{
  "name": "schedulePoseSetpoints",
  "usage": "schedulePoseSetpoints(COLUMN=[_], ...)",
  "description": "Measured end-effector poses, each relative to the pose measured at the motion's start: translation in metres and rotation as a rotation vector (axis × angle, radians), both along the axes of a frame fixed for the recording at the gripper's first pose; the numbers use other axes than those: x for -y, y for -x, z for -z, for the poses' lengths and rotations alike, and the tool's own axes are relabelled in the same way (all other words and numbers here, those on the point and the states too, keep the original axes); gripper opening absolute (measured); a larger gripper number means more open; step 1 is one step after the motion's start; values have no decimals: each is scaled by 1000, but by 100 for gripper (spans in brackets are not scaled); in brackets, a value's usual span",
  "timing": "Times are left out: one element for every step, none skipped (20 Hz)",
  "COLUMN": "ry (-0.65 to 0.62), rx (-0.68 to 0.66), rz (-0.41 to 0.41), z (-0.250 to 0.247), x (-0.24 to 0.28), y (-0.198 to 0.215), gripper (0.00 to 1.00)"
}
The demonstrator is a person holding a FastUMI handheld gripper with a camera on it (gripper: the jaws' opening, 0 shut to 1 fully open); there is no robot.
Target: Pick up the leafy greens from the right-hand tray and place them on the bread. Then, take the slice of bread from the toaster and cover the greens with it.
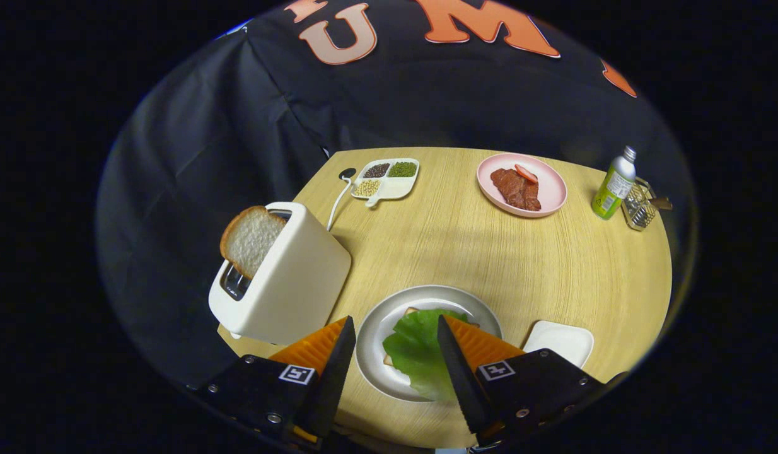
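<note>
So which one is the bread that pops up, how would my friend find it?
Start at the round wooden table. At its edge, beyond the open tool, stands a white toaster. The bread slice sticks out of its slot; the other bread lies on the grey plate under lettuce.

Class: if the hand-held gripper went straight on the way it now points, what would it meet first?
Probably the lettuce leaf on the grey plate, lying between the open fingers of the hand-held gripper. Depth is hard to judge in this view, so that is a best estimate.

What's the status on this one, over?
Hand-held gripper open above plate. Leafy greens lying on bread there. Toaster slice untouched. Path clear.
</note>
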State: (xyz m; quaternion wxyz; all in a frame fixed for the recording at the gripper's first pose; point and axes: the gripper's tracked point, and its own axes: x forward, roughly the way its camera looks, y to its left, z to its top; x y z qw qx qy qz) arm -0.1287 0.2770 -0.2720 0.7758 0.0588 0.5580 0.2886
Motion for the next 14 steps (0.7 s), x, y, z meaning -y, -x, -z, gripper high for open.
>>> schedulePoseSetpoints(ry=[7,14,19,13,-4,-20,-19,-15,-5,0,4,12,24,37], rx=[1,0,-7,-19,-35,-33,-23,-14,-11,-17,-24,-30,-33,-41], rz=[4,9,17,22,17,6,-5,-15,-20,-23,-27,-30,-38,-48], z=[-4,-9,-15,-20,-29,-37,-44,-51,-56,-63,-66,-71,-73,-74], x=[-5,-10,-17,-25,-38,-51,-59,-67,-75,-83,-92,-101,-106,-113], y=[-4,-6,-9,-11,-9,-10,-14,-16,-17,-18,-17,-18,-18,-18], gripper=[80,80,80,80,82,84,89,90,92,92,92,92,91,90])
